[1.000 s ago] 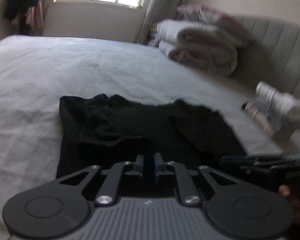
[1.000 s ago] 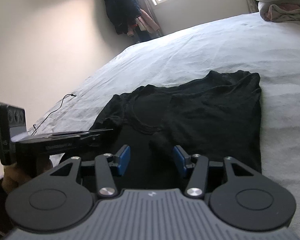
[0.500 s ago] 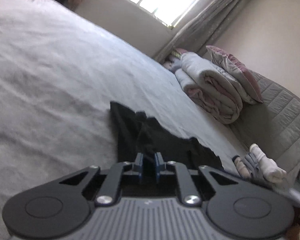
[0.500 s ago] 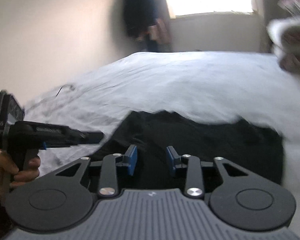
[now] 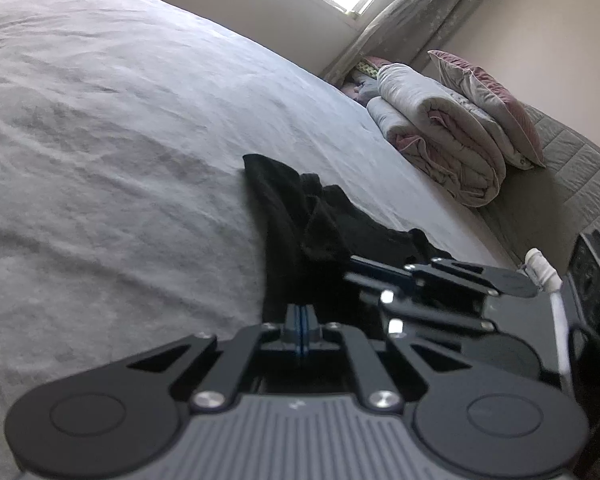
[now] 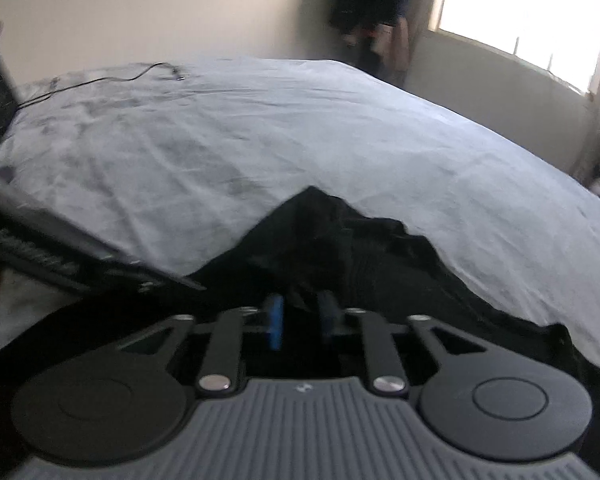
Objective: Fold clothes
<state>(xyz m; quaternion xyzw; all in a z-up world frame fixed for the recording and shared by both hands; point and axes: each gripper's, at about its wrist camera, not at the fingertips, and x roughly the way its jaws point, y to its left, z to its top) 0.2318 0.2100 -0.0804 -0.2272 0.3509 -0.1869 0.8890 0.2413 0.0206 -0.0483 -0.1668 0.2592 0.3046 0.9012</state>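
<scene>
Black shirt [image 5: 300,216] lies rumpled on the bed [image 5: 120,140], just ahead of both tongs. Left tongs [image 5: 301,320] are pinched together, cloth between them unclear; right tongs [image 6: 300,316] stand partly apart, straddling a fold. No neat fold showing.

The black T-shirt [image 5: 300,216] lay on the pale grey bedsheet, rumpled and partly doubled over itself rather than spread flat. In the left wrist view one narrow end stretched away across the sheet, with bunched folds along its middle. In the right wrist view the black T-shirt [image 6: 340,236] rose to a pointed peak of cloth, its far edge ragged against the sheet.
</scene>
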